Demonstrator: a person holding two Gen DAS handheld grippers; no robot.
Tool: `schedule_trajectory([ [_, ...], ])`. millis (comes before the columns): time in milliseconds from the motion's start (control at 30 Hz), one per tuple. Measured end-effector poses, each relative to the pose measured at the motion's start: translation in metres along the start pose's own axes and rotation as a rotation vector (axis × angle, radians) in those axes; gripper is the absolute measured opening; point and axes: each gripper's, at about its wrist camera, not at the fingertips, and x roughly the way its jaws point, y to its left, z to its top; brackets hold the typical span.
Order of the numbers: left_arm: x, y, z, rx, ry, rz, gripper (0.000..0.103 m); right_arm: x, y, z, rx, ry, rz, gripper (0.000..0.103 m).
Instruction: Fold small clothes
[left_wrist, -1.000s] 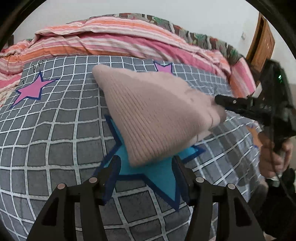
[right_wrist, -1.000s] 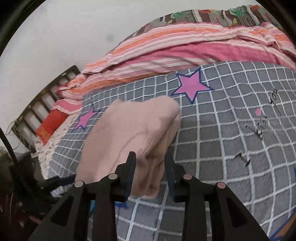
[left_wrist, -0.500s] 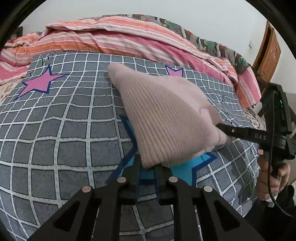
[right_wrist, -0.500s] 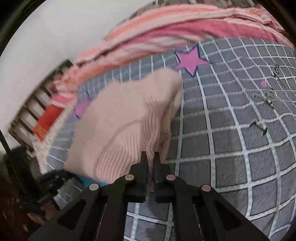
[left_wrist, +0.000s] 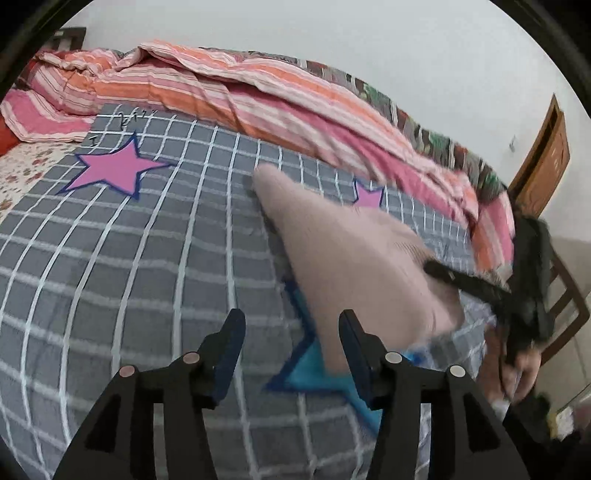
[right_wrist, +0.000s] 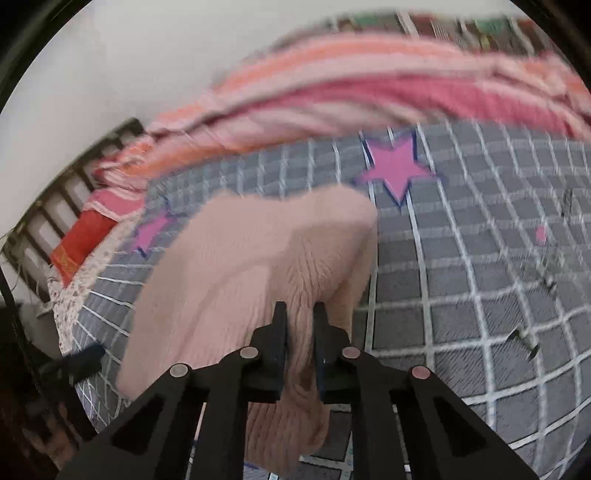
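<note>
A pale pink knitted garment (left_wrist: 354, 251) lies on the grey checked bedsheet (left_wrist: 129, 258), partly lifted at its right side. My left gripper (left_wrist: 291, 343) is open and empty, with the garment's near corner just beyond its right finger. My right gripper (right_wrist: 299, 325) is shut on a bunched fold of the knitted garment (right_wrist: 240, 266) and holds that edge up off the sheet. The right gripper also shows in the left wrist view (left_wrist: 465, 280), at the garment's right edge.
A striped pink and orange quilt (left_wrist: 240, 88) is heaped along the far side of the bed. A wooden headboard (right_wrist: 55, 206) and a red pillow (right_wrist: 79, 243) are at the left. A wooden door (left_wrist: 543, 162) stands at the right. Small metal clips (right_wrist: 524, 339) lie on the sheet.
My left gripper was shut at the garment's near corner half a second ago and has opened, letting it go. My right gripper stays clamped on the garment and has lifted it.
</note>
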Motion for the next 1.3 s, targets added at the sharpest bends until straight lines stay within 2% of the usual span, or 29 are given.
schedule_trajectory([
  [67, 0.017, -0.003, 0.019, -0.011, -0.006, 0.015, 0.051, -0.009, -0.004, -0.004, 0.015, -0.043, -0.003, 0.012],
  [167, 0.046, -0.01, 0.041, -0.028, 0.013, 0.055, 0.05, 0.013, -0.005, -0.014, 0.003, 0.05, -0.091, 0.012],
  [233, 0.062, -0.013, 0.054, -0.036, 0.015, 0.065, 0.049, 0.008, 0.0, -0.014, -0.028, 0.028, -0.106, 0.013],
  [300, 0.079, -0.016, 0.066, -0.018, 0.024, 0.113, 0.049, 0.001, 0.003, -0.007, -0.041, 0.016, -0.104, 0.014],
  [400, 0.096, -0.018, 0.077, 0.01, 0.019, 0.146, 0.038, -0.005, 0.005, 0.001, -0.075, -0.001, -0.125, 0.014],
  [467, 0.11, -0.019, 0.083, 0.027, 0.042, 0.169, 0.024, -0.006, 0.005, 0.007, -0.092, -0.018, -0.134, 0.017],
  [533, 0.121, -0.021, 0.085, 0.039, 0.053, 0.204, 0.024, -0.004, 0.003, 0.013, -0.084, -0.021, -0.126, 0.021],
  [633, 0.132, -0.024, 0.09, 0.063, 0.056, 0.22, 0.025, 0.005, -0.001, 0.021, -0.071, -0.013, -0.131, 0.025],
  [767, 0.146, -0.017, 0.097, 0.051, 0.074, 0.222, 0.031, 0.026, -0.012, 0.03, -0.035, 0.02, -0.112, 0.035],
  [900, 0.164, -0.01, 0.099, 0.046, 0.079, 0.237, 0.03, 0.046, -0.019, 0.033, -0.013, 0.051, -0.109, 0.033],
  [967, 0.165, -0.011, 0.1, 0.054, 0.068, 0.244, 0.03, 0.052, -0.023, 0.032, -0.005, 0.062, -0.102, 0.014],
  [1133, 0.165, -0.016, 0.102, 0.067, 0.068, 0.265, 0.032, 0.057, -0.024, 0.025, -0.024, 0.065, -0.136, 0.014],
  [1300, 0.146, -0.029, 0.095, 0.093, 0.069, 0.255, 0.032, 0.043, -0.02, 0.028, -0.042, 0.038, -0.139, 0.017],
])
